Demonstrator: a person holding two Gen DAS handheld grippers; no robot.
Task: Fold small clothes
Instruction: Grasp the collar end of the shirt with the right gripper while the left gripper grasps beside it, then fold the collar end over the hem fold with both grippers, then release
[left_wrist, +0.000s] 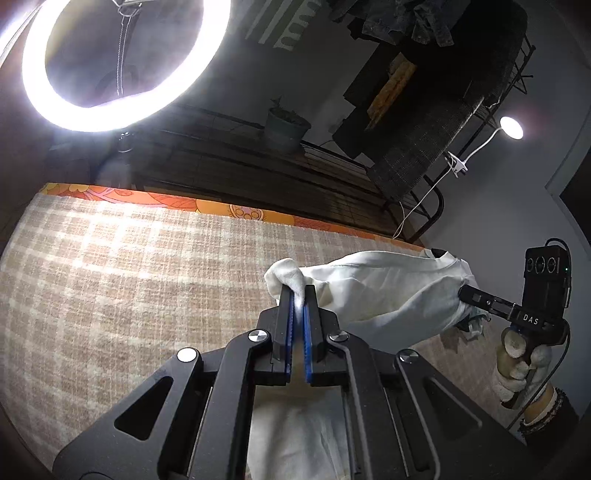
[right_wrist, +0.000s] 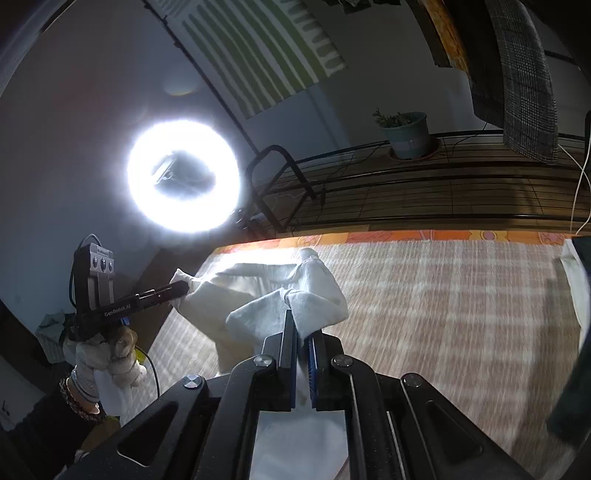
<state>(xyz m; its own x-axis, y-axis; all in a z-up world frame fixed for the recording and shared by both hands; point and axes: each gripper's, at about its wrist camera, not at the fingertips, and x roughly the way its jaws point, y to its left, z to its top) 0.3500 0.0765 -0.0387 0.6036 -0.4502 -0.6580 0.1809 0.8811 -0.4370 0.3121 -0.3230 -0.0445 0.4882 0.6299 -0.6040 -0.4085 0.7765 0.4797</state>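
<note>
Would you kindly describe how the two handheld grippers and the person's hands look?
Both the left gripper and right gripper are matte black linkages with silver pivot screws and blue finger pads. Each carries a black three-lens camera box with a dark cable; one reads "DAS", the other "GenRobot.AI". The hands wear whitish knit gloves, with beaded bracelets.

White garment (small, crumpled) stretched taut, lifted above checked blanket.

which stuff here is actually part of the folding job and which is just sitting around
Part of the job:
- white garment, held up between both grippers
- left gripper, shut on one corner
- right gripper, shut on the other end
- checked blanket, the folding surface

Just lying about:
- ring light
- potted plant
- clip lamp
- hanging plaid fabric
</note>
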